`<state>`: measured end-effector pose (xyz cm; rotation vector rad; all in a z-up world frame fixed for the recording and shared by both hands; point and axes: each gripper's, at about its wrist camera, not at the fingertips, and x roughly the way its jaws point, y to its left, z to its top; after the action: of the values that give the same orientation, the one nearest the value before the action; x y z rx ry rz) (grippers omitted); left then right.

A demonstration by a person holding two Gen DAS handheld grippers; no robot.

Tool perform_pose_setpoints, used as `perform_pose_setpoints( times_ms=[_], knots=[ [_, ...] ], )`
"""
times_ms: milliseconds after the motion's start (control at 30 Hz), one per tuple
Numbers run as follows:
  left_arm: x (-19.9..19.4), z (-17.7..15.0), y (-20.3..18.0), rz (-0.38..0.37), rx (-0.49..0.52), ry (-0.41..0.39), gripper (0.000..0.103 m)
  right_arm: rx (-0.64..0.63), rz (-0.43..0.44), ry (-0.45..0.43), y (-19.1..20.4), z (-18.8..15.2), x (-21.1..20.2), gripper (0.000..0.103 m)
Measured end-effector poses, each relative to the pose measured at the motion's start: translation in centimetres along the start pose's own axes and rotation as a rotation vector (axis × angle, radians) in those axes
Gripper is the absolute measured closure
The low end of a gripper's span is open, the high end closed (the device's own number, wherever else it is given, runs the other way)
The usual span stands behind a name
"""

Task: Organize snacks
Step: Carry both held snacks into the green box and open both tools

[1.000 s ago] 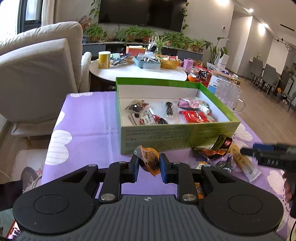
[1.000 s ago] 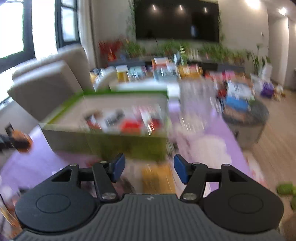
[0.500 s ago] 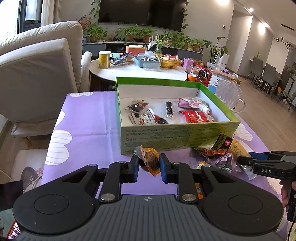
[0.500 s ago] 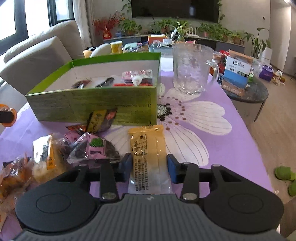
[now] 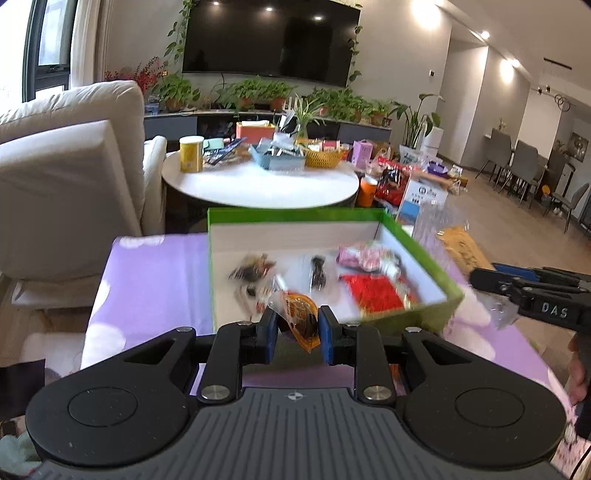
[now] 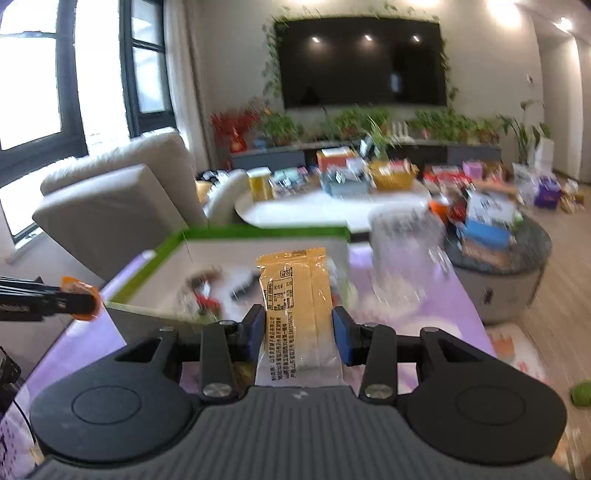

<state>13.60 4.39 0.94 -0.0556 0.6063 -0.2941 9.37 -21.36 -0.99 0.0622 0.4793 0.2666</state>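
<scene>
We see our left gripper clamped on an orange snack packet above the green box's near wall. Our right gripper grips a yellow wafer packet, raised before the box; the snacks inside are motion-blurred, hard to identify.

The room is bright. Daylight enters through the windows at the left, blown out to white, and recessed ceiling lights flare and mirror as spots in the dark television. Fisheye distortion bends walls and frames near the edges. Motion blur smears the green box and its contents, the round white table and the glass pitcher; both grippers' own bodies stay sharp.
</scene>
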Motion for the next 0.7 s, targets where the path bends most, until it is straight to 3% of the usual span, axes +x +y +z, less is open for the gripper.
perform_pose_setpoints(
  times_ms=[233, 600, 633, 700],
  knots=[
    [3.3, 2.2, 0.8, 0.026, -0.027, -0.007, 0.082, -0.031, 0.058, -0.049, 1.3, 3.1, 3.4, 0.06],
    [8.7, 2.8, 2.3, 0.054, -0.047, 0.061, 0.081, -0.039, 0.066, -0.024, 1.6, 3.8, 8.0, 0.06],
    [9.1, 2.8, 2.4, 0.062, -0.042, 0.065, 0.08, -0.034, 0.062, -0.019, 1.6, 3.7, 8.3, 0.058],
    [9.5, 2.7, 2.4, 0.076, -0.028, 0.064, 0.067, -0.017, 0.047, -0.005, 1.4, 3.5, 9.1, 0.054]
  ],
)
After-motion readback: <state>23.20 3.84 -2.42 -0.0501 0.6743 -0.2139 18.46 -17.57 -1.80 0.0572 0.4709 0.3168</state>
